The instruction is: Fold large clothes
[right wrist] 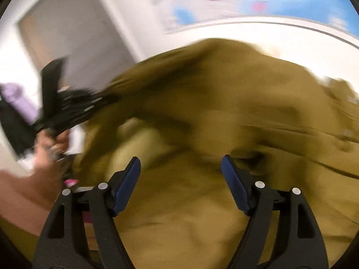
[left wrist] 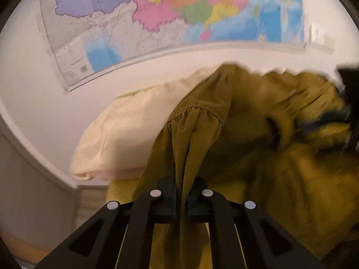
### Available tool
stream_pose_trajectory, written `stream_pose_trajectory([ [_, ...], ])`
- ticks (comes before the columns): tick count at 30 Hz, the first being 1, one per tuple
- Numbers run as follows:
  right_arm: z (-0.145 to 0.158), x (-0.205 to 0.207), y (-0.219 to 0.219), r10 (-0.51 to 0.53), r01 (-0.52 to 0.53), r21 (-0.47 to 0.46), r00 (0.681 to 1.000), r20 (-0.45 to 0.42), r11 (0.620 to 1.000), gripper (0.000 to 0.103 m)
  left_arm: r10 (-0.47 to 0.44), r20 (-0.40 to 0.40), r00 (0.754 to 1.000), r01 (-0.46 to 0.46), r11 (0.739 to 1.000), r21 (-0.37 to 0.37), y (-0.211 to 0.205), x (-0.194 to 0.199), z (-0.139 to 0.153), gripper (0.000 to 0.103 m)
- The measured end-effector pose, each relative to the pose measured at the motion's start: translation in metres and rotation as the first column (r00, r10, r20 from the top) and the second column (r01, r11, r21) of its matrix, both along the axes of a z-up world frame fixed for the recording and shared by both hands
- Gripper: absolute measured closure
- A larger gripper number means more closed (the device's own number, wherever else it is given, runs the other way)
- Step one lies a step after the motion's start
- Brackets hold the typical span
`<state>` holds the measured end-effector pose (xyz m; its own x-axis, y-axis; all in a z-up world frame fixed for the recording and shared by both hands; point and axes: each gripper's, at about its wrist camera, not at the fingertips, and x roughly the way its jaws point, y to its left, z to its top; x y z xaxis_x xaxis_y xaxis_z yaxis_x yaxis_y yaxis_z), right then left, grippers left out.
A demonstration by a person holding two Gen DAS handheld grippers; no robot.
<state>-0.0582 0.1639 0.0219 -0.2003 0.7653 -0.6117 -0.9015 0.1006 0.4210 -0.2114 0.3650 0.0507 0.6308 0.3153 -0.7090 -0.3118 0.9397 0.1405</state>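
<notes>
The olive-mustard garment [left wrist: 258, 134] was bunched and half lifted over the bed, a gathered sleeve seam hanging down toward the near side, the rest heaped to the right. Left gripper [left wrist: 180, 201] was clamped tight on a fold of that cloth, fabric pinched between its jaws and draped down past them. Right gripper [right wrist: 180, 179] stood wide apart, blue pads [right wrist: 126, 183] bare, nothing between them; it hovered just over the crumpled fabric [right wrist: 202, 201], not gripping. In the right wrist view the left gripper [right wrist: 74, 109] showed at far left with cloth trailing from it, the person's hand [right wrist: 51, 154] on its handle. Heavy blur in both views, so which part of the garment lay under the right jaws I couldn't tell.

Beyond the garment: a cream pillow [left wrist: 125, 130] at the far left of the bed, a white wall, a coloured map [left wrist: 168, 11] on it.

Judgement: step in hand was spreading the piece before any fold. To do it well, the right gripper should take an edge or shoulder matching the left's, not a random bunch, then both pull apart level and lay it flat. Grabbing several layers would risk twisting it
</notes>
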Motion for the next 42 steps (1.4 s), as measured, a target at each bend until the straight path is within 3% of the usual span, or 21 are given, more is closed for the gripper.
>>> stream_pose_trajectory([
  [5,0.005,-0.053,0.029,0.214,-0.199,0.131,0.971,-0.107,0.971,0.012,-0.065,0.055,0.996,0.07,0.993,-0.099,-0.006,0.006,0.032,0.098],
  [10,0.007,-0.086,0.058,0.23,-0.2,0.21,0.964,-0.132,0.957,0.009,-0.11,0.06,0.992,0.117,0.986,-0.119,-0.025,0.021,0.045,0.097],
  [12,0.007,-0.094,0.057,0.226,-0.198,0.225,0.968,-0.107,0.954,0.016,-0.125,0.058,0.99,0.133,0.979,-0.153,-0.031,0.03,0.047,0.096],
  [13,0.008,-0.096,0.058,0.23,-0.202,0.23,0.968,-0.101,0.952,0.032,-0.131,0.06,0.99,0.139,0.976,-0.168,-0.032,0.033,0.048,0.096],
  [14,0.011,-0.097,0.055,0.243,-0.213,0.24,0.965,-0.101,0.947,0.055,-0.147,0.063,0.987,0.156,0.969,-0.192,-0.036,0.038,0.049,0.096],
  [15,0.016,-0.096,0.051,0.261,-0.227,0.257,0.96,-0.104,0.939,0.069,-0.16,0.066,0.985,0.17,0.962,-0.212,-0.04,0.041,0.049,0.096],
  [16,0.022,-0.091,0.045,0.253,-0.219,0.259,0.962,-0.103,0.941,0.092,-0.177,0.072,0.982,0.19,0.952,-0.241,-0.046,0.046,0.05,0.096],
  [17,0.027,-0.086,0.04,0.242,-0.21,0.251,0.965,-0.103,0.945,0.101,-0.195,0.077,0.978,0.209,0.943,-0.261,-0.053,0.051,0.052,0.096],
  [19,0.046,-0.064,0.016,0.249,-0.211,0.247,0.959,-0.135,0.946,0.101,-0.237,0.102,0.966,0.256,0.935,-0.248,-0.07,0.056,0.062,0.089],
  [20,0.06,-0.053,-0.003,0.234,-0.2,0.255,0.966,-0.112,0.946,0.101,-0.252,0.118,0.961,0.274,0.928,-0.253,-0.076,0.058,0.066,0.074],
  [22,0.085,-0.034,-0.035,0.183,-0.165,0.235,0.981,-0.058,0.958,0.101,-0.304,0.186,0.934,0.349,0.886,-0.304,-0.086,0.062,0.079,0.049],
  [24,0.108,-0.013,-0.067,0.098,-0.095,0.202,0.995,-0.008,0.975,0.101,-0.351,0.265,0.898,0.425,0.845,-0.323,-0.096,0.065,0.093,0.043],
  [26,0.13,0.012,-0.103,-0.032,0.019,0.127,0.994,0.1,0.992,0.101,-0.384,0.328,0.863,0.486,0.805,-0.339,-0.102,0.067,0.1,0.043],
  [27,0.136,0.02,-0.114,-0.071,0.058,0.094,0.988,0.134,0.994,0.101,-0.38,0.348,0.857,0.489,0.811,-0.322,-0.104,0.068,0.102,0.041],
  [30,0.146,0.051,-0.148,-0.178,0.191,-0.039,0.959,0.219,0.981,0.101,-0.35,0.338,0.874,0.447,0.85,-0.277,-0.106,0.08,0.093,0.035],
  [33,0.126,0.08,-0.162,-0.26,0.31,-0.171,0.929,0.264,0.935,0.099,-0.293,0.21,0.933,0.342,0.905,-0.253,-0.107,0.113,0.053,0.035],
  [35,0.092,0.1,-0.16,-0.299,0.357,-0.246,0.923,0.243,0.901,0.099,-0.269,0.106,0.957,0.288,0.925,-0.248,-0.108,0.136,0.02,0.035],
  [37,0.059,0.107,-0.154,-0.327,0.378,-0.279,0.921,0.212,0.883,0.091,-0.231,0.011,0.973,0.228,0.953,-0.201,-0.111,0.152,-0.01,0.036],
  [39,0.034,0.114,-0.15,-0.354,0.424,-0.303,0.898,0.26,0.853,0.04,-0.202,-0.067,0.977,0.188,0.966,-0.176,-0.111,0.167,-0.039,0.036],
  [40,0.03,0.117,-0.155,-0.397,0.473,-0.264,0.869,0.294,0.84,0.006,-0.184,-0.093,0.979,0.168,0.973,-0.157,-0.111,0.171,-0.049,0.036],
  [42,0.034,0.118,-0.175,-0.445,0.49,-0.18,0.863,0.239,0.853,0.009,-0.143,-0.117,0.983,0.134,0.988,-0.08,-0.109,0.176,-0.062,0.036],
])
